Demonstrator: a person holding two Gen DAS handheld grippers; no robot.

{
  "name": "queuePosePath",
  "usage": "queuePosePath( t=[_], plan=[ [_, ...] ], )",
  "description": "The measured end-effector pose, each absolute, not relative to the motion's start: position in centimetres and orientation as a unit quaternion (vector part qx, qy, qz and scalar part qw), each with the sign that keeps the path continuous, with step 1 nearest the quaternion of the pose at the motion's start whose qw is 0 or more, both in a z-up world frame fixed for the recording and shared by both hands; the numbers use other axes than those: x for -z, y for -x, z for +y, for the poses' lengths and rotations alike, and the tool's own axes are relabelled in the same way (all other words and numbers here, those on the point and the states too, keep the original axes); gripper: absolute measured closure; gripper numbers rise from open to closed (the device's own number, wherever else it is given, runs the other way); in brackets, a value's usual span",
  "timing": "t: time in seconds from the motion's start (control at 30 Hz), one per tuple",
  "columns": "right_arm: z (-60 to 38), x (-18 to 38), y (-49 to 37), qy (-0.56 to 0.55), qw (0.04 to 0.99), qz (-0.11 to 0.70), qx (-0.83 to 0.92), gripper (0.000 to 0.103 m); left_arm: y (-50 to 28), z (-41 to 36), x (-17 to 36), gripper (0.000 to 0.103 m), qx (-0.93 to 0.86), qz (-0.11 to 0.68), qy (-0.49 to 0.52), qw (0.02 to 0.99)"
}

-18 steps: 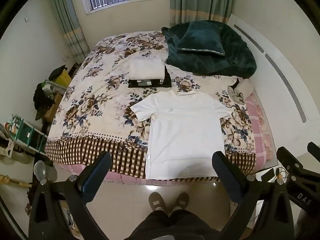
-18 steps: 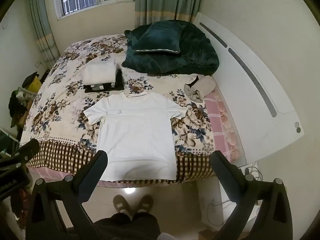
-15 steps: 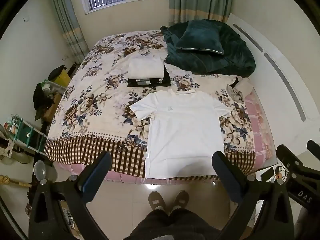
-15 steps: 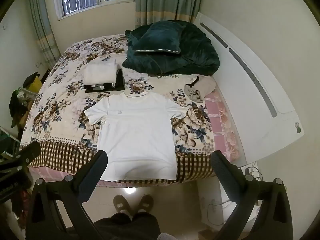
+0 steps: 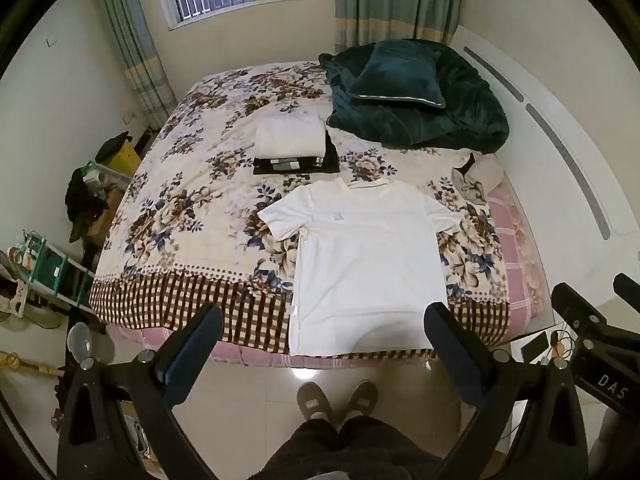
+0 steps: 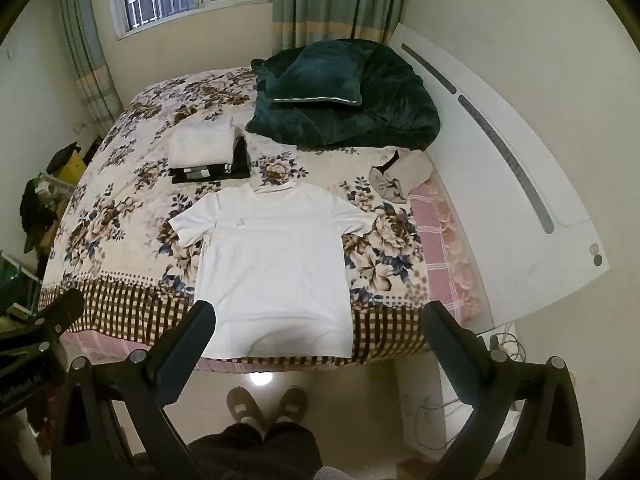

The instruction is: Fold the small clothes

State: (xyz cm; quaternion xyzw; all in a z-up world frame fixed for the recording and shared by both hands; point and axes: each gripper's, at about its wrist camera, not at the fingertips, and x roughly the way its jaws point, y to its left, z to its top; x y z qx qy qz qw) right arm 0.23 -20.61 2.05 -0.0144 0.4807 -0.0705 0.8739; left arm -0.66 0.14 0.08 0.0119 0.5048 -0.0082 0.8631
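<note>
Bed (image 5: 168,216) with floral cover, seen from its foot. White T-shirt (image 5: 368,264) lies flat, face up, at the 6 o'clock edge, collar toward 12 o'clock and hem at the bed's edge. Folded stack (image 5: 292,148) sits beyond the collar at 11 o'clock. Left gripper (image 5: 322,338) and right gripper (image 6: 320,334) hover above the floor, jaws fully spread, holding nothing. The shirt is judged light, limp and prone to wrinkling; pinch a sleeve or hem corner, one layer-pair per gripper.
</note>
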Motion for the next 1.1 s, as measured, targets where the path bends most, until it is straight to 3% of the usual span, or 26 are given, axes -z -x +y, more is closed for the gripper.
queuePosePath(
  t=[1.1],
  plan=[
    [-20.4, -3.6, -1.2, 0.027, 0.877, 0.476, 0.064, 0.000, -0.1, -0.5, -1.5, 0.000, -0.002, 0.489, -0.015, 0.872]
  ],
)
